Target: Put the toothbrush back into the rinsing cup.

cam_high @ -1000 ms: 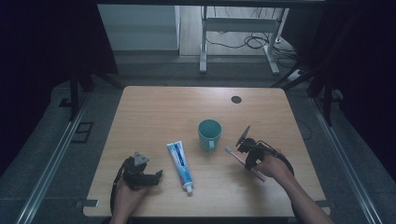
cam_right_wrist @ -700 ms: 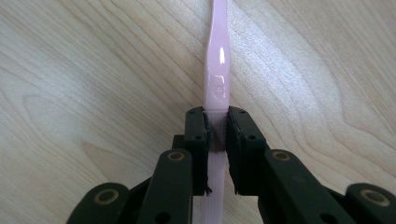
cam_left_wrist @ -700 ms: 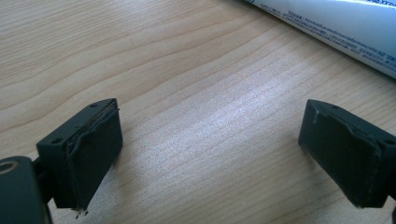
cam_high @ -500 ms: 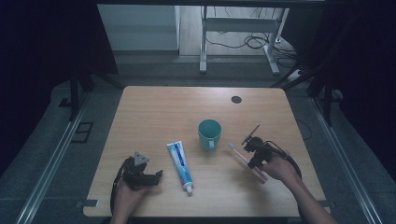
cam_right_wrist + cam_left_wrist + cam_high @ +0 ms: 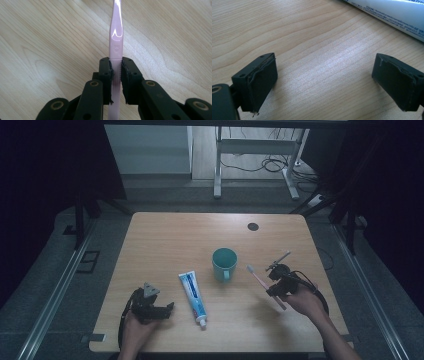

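The pink toothbrush is clamped by its handle between the jaws of the right gripper, held off the tabletop just right of the teal mug. The left gripper rests beside the toothpaste tube, jaws wide apart and empty.

Colours on the desk
Pink toothbrush, teal cup, white-and-blue toothpaste tube, pale wood-grain desk, black fingers.
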{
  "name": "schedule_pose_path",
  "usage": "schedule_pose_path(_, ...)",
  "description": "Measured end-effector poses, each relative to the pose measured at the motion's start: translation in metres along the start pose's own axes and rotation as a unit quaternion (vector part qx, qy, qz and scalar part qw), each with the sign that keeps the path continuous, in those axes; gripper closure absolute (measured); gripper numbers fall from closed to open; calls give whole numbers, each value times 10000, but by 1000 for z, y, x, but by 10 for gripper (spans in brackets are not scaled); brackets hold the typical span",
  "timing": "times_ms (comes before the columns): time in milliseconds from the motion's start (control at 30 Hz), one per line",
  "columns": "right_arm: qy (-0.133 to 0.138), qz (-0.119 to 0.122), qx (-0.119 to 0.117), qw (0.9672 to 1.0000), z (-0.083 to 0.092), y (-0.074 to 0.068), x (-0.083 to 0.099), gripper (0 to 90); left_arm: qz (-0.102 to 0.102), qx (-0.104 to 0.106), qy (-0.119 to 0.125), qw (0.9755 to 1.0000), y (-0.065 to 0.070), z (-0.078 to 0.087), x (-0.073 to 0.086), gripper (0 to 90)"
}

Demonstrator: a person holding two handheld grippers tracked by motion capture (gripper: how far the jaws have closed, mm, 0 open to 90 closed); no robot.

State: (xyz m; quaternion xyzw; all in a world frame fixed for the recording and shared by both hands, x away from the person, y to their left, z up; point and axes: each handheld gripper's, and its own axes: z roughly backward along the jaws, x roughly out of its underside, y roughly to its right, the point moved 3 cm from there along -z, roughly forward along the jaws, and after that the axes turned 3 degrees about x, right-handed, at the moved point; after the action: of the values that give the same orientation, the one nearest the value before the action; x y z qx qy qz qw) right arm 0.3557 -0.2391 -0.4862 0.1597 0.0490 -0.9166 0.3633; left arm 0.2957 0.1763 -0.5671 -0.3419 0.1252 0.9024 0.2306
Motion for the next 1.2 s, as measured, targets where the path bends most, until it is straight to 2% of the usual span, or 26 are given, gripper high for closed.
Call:
schedule_pose_path(267, 469, 1, 24, 9989, 11, -1, -3, 783, 1, 1, 0, 10000, 0, 0, 0, 63)
schedule_pose_path(667, 1046, 39, 34, 9945, 22, -4, -12, 783, 0, 0, 0, 10000, 0, 0, 0, 63)
schedule_pose_path(1000, 1517, 13, 7, 9884, 31, -8, -23, 783, 24, -1, 22, 10000, 0, 0, 0, 63)
schedule_pose_path(1200, 1849, 7, -10, 9828, 36, -11, -34, 784, 7, -3, 21, 10000, 0, 0, 0, 63)
